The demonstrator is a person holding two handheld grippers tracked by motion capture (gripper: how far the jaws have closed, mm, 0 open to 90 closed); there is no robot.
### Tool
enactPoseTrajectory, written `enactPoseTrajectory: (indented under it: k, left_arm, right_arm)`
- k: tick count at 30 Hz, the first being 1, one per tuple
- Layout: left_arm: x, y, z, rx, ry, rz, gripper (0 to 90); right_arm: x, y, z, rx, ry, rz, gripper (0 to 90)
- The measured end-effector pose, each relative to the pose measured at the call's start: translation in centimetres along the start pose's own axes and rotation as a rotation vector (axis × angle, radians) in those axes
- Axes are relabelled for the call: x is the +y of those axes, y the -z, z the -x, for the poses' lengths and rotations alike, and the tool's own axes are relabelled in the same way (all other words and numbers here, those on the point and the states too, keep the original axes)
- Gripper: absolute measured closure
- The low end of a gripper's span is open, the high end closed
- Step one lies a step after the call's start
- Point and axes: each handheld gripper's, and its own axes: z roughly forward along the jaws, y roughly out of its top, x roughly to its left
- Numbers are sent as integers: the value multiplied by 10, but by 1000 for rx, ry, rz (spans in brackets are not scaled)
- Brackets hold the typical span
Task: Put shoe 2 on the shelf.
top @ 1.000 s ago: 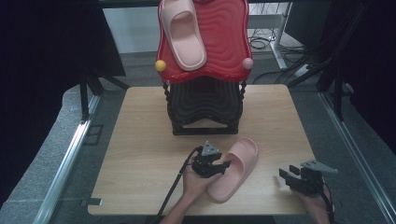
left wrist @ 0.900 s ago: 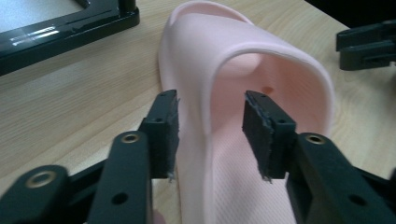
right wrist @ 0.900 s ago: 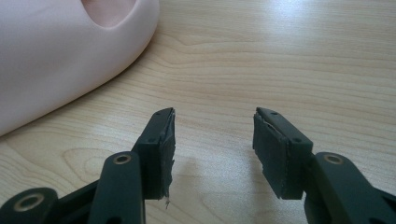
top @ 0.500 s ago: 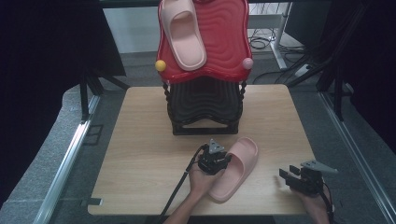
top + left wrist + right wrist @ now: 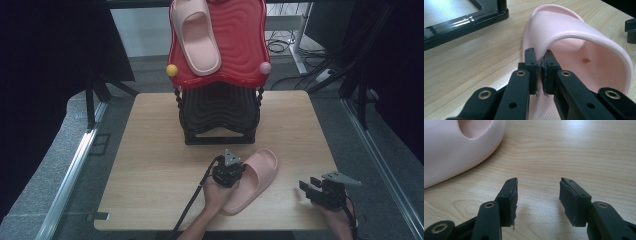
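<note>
Over the last second the left claw has advanced along the pink slipper lying on the table and now clamps the strap edge, indicating lift-off is next, while the right claw rests nearby, jaws apart and empty.

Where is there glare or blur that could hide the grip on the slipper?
Left gripper view: the black rack base shows bright glare, yet the left gripper on the pink slipper strap edge stays sharp. Right gripper view: window glare washes the table top. High view: surroundings dark.
</note>
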Motion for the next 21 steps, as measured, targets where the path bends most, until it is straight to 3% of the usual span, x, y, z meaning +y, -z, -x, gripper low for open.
enactPoseTrajectory:
  k: [5, 10, 21]
  left_arm:
    - [-2, 7, -2, -8, 5, 30, 852]
    - [-9, 22, -4, -19, 34, 93, 852]
    - [-19, 51, -19, 12, 88, 188, 852]
  right_arm:
    - [0, 0, 0, -2, 3, 1, 490]
    - [0, 0, 0, -6, 1, 5, 490]
    - [0, 0, -1, -13, 8, 6, 490]
